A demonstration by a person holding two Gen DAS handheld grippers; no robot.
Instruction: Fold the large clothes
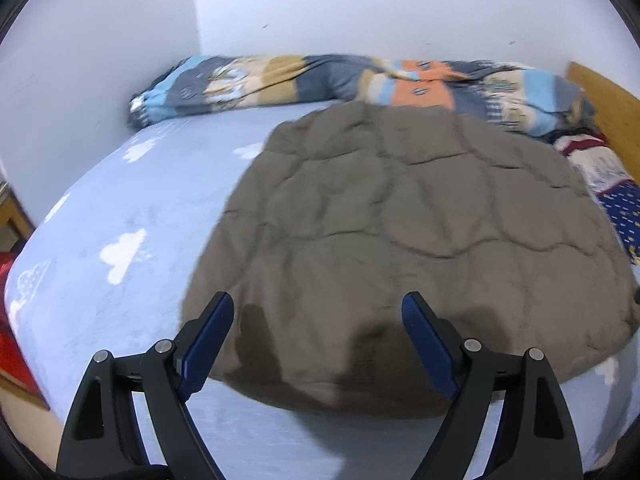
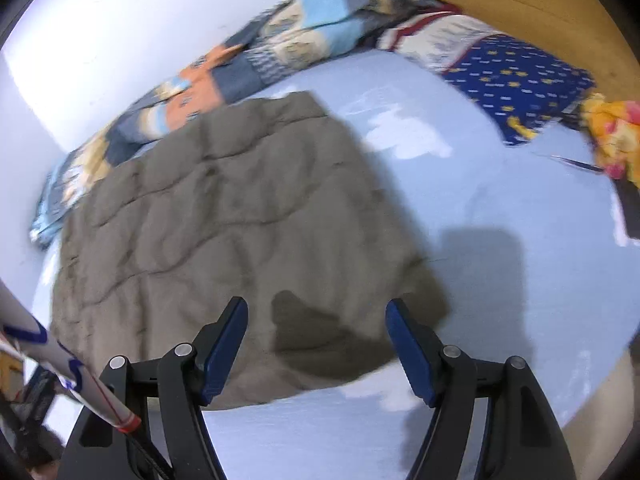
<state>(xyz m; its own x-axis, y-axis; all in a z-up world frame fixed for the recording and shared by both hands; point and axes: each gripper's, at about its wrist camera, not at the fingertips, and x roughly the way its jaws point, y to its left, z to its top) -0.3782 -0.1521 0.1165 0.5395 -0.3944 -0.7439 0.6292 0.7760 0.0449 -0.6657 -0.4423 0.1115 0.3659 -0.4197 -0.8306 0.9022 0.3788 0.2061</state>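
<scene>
Only by the right wrist view is a yellow floral cloth [image 2: 614, 140] shown at the bed's [image 2: 500, 216] headboard edge; both the left gripper [image 1: 318, 312] and right gripper [image 2: 316, 316] are held spread wide, empty, above the brown quilted garment [image 1: 400, 240].

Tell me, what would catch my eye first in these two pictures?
Most striking is the brown quilted garment spread flat in the middle of the pale blue cloud-print bed sheet. Both the left gripper and the right gripper hover open over its near edge. A colourful patchwork blanket lies bunched along the far wall.
</scene>
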